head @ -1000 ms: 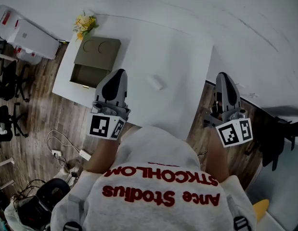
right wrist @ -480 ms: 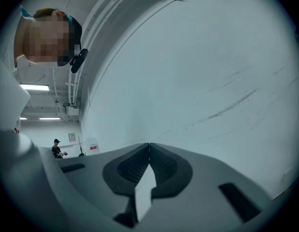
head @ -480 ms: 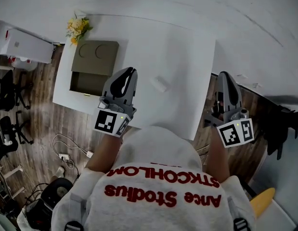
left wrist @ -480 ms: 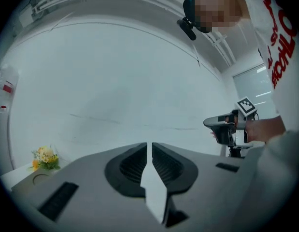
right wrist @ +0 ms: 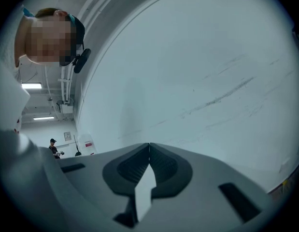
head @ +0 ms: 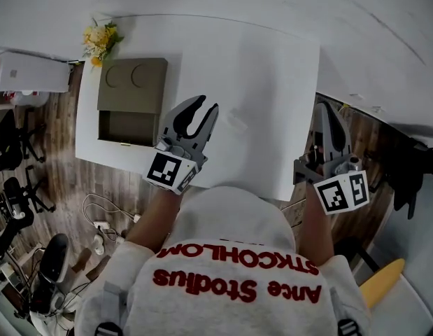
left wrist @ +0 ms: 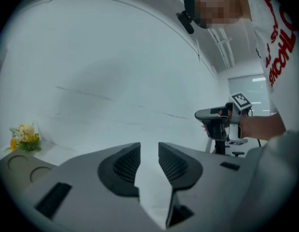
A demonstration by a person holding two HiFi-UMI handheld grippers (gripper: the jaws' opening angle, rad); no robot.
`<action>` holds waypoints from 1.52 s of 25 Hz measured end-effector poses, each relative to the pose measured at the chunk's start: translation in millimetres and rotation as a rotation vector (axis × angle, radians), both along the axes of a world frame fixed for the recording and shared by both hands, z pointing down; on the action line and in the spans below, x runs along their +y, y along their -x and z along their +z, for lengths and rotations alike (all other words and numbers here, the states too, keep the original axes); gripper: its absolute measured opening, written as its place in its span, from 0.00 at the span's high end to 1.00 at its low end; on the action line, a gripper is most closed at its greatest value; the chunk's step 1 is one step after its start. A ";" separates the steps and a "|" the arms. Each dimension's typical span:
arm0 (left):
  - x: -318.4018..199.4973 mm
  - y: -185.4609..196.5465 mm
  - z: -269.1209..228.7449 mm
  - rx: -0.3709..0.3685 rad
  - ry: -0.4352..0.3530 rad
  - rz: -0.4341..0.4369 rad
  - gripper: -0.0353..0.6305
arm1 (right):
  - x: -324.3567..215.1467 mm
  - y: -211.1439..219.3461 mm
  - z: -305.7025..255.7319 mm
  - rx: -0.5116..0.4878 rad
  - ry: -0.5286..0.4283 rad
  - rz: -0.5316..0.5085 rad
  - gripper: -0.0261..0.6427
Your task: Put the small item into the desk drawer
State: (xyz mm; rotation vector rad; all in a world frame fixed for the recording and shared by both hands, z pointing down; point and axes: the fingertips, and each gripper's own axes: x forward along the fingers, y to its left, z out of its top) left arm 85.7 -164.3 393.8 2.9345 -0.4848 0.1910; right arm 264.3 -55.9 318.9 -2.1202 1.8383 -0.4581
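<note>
A small white item (head: 236, 122) lies on the white desk (head: 279, 75), near its middle. An olive desk drawer unit (head: 133, 82) stands at the desk's left end, its drawer (head: 125, 126) pulled open toward me. My left gripper (head: 206, 106) hovers over the desk just left of the item; its jaws have just been opening and hold nothing (left wrist: 149, 146). My right gripper (head: 327, 110) hangs past the desk's right edge, jaws shut and empty (right wrist: 149, 145). The item does not show in either gripper view.
Yellow flowers (head: 98, 39) stand behind the drawer unit. A white wall runs along the desk's far side. Office chairs (head: 10, 152) and cables (head: 97, 219) are on the wooden floor to the left. A dark chair (head: 412, 173) stands at the right.
My left gripper moved forward and right over the desk toward the small item, and its jaws went from shut to open. The right gripper sank slightly and stayed shut.
</note>
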 end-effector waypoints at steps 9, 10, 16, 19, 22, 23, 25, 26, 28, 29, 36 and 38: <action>22.6 -28.6 57.6 -0.115 0.042 0.203 0.73 | -2.0 -2.0 24.4 -0.025 0.050 0.023 0.95; 25.7 -31.4 63.3 -0.127 0.046 0.228 0.72 | -2.3 -2.3 26.4 -0.028 0.054 0.024 0.95; 52.5 -41.5 104.3 -0.205 0.109 0.400 0.71 | -3.9 -3.8 35.4 -0.047 0.066 0.037 0.95; 63.3 -44.1 124.4 -0.276 0.076 0.468 0.67 | -2.1 -5.7 39.0 -0.052 0.073 0.041 0.95; 77.8 -43.8 144.8 -0.372 -0.020 0.577 0.66 | 2.7 -7.6 42.2 -0.055 0.080 0.046 0.95; 82.5 -43.2 151.6 -0.406 -0.055 0.619 0.66 | 4.2 -8.1 43.3 -0.057 0.082 0.048 0.95; 88.7 -42.9 162.2 -0.454 -0.101 0.686 0.65 | 5.9 -8.5 45.5 -0.060 0.087 0.053 0.95; 90.3 -43.1 165.6 -0.469 -0.115 0.710 0.64 | 6.2 -8.6 46.3 -0.062 0.089 0.054 0.95; 92.0 -43.9 170.3 -0.496 -0.146 0.748 0.64 | 6.9 -8.7 47.3 -0.064 0.092 0.057 0.95; 93.0 -43.7 173.0 -0.515 -0.170 0.769 0.64 | 7.5 -8.7 47.6 -0.065 0.092 0.058 0.95; 100.4 -34.7 198.8 -0.688 -0.369 0.926 0.60 | 10.1 -9.1 48.5 -0.067 0.093 0.061 0.95; 98.2 -34.3 200.0 -0.702 -0.383 0.933 0.60 | 9.0 -8.5 47.5 -0.068 0.095 0.060 0.95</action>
